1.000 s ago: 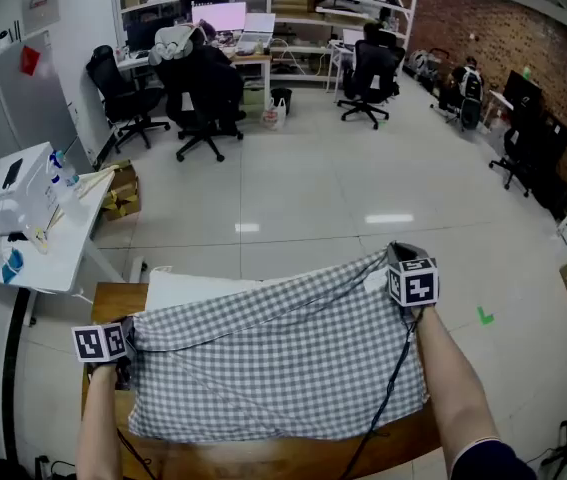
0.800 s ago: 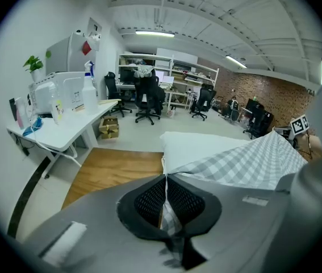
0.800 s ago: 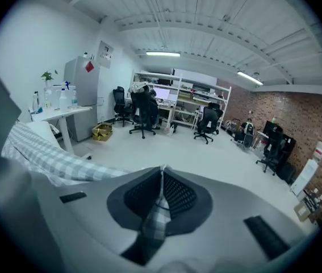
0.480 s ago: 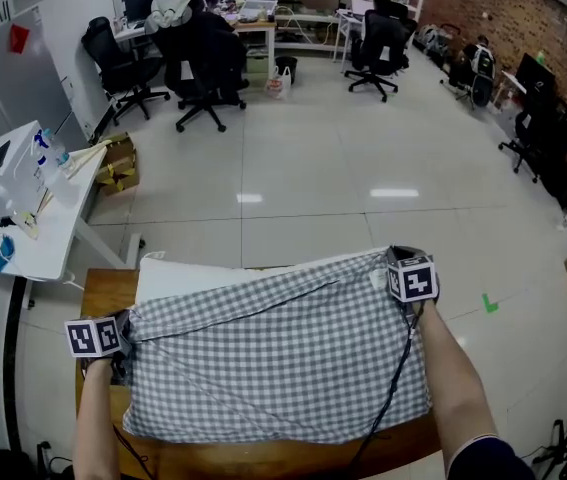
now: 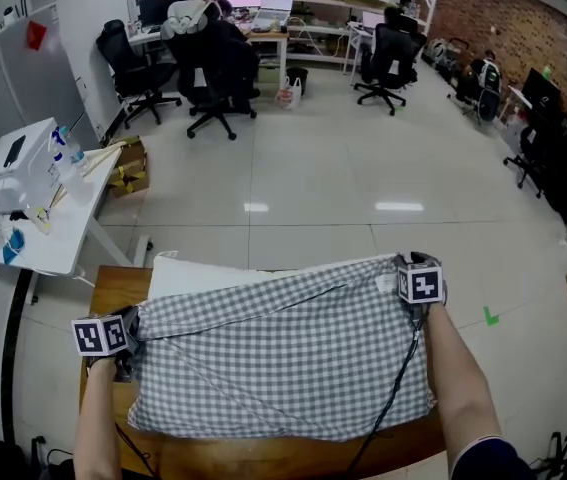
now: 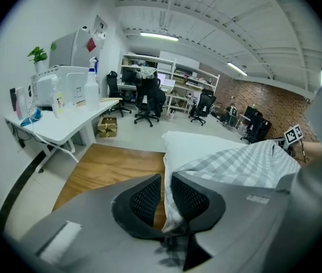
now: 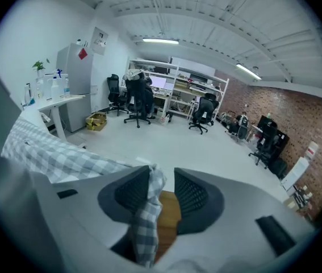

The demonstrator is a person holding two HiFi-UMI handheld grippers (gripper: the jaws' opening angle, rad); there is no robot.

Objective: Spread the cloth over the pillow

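**Left tongs**: the jaws stand a narrow gap apart and have just been opening. A corner of the cloth sits deep between them, lying against the right-hand jaw. Wood of the table shows through the gap beside the other jaw, and the pads are not seen pressing on the cloth.

**Right tongs**: the jaws stand wide and have just been opening. The other cloth corner hangs between them against the left-hand jaw, clear of the right-hand one, with wood showing in the gap.

**Cloth:** grey-and-white check, lying spread from one pair of tongs across to the other. A long crease runs slantwise from near the left tongs toward the right tongs. A black cable trails back from the right tongs over the cloth's right side.

**Pillow**: white, under the cloth and covered over most of its top. A bare strip shows past the cloth's far edge, broadest ahead of the left tongs and thinning toward the right tongs.

**Table:** bare wood outboard of the left tongs and behind both pairs.

**Surroundings:** a white desk stands off to the left beyond the left tongs, and chairs stand well ahead of both
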